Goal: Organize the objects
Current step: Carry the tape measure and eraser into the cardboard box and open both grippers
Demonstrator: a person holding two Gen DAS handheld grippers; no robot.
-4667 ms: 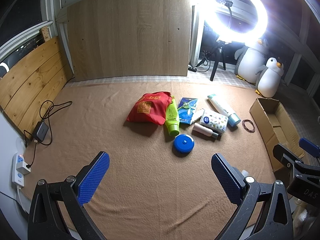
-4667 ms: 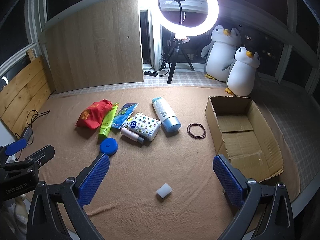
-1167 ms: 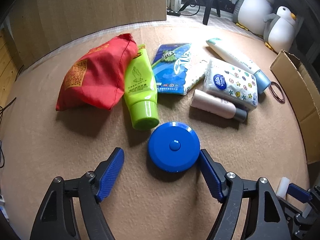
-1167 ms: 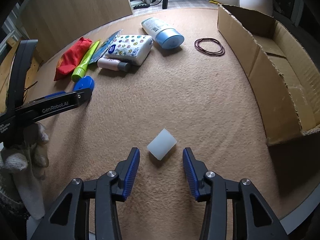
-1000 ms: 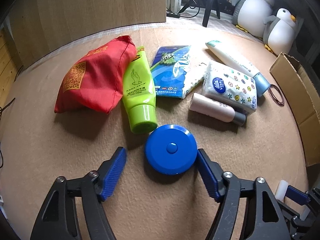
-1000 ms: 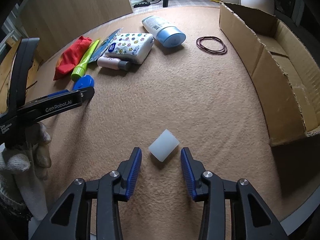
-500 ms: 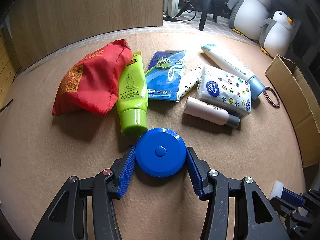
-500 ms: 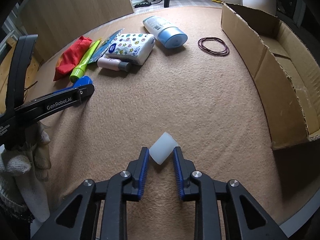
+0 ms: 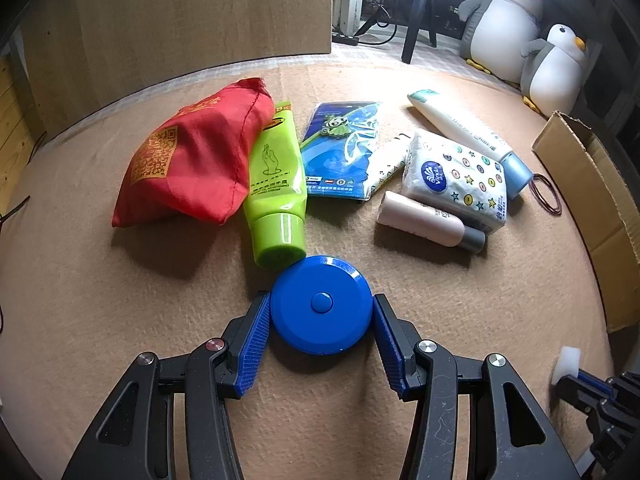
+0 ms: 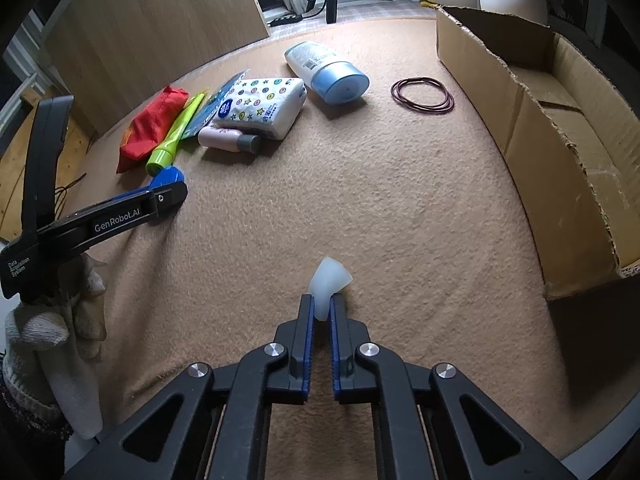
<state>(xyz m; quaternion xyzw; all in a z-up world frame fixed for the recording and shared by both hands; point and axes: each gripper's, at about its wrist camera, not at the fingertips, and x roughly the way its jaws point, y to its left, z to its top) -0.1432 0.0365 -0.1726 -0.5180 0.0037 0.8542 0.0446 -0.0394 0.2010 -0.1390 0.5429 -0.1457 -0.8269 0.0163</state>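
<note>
The blue disc [image 9: 321,305] is being gripped by the left gripper [image 9: 320,334], both pads pressed against its rim; it is lying flat on the tan mat [image 9: 120,300], its button facing up, just below the cap of the green tube [image 9: 276,184]. That tube is lying with its long axis running away from the camera, cap toward the gripper, and is leaning against the red pouch [image 9: 192,152].

The white piece [image 10: 326,286] is being pinched by the right gripper [image 10: 321,312], whose jaws have just been closing on it and are now nearly together. It is being squeezed narrow between the pads, its wider end pointing away from the gripper; whether it is being lifted off the mat cannot be told.

Farther off, the pink bottle [image 10: 228,138] is lying across the view, dark cap to the right, against the tissue pack [image 10: 260,106]. The cardboard box [image 10: 532,120] is standing open at the right, well apart from both grippers.
</note>
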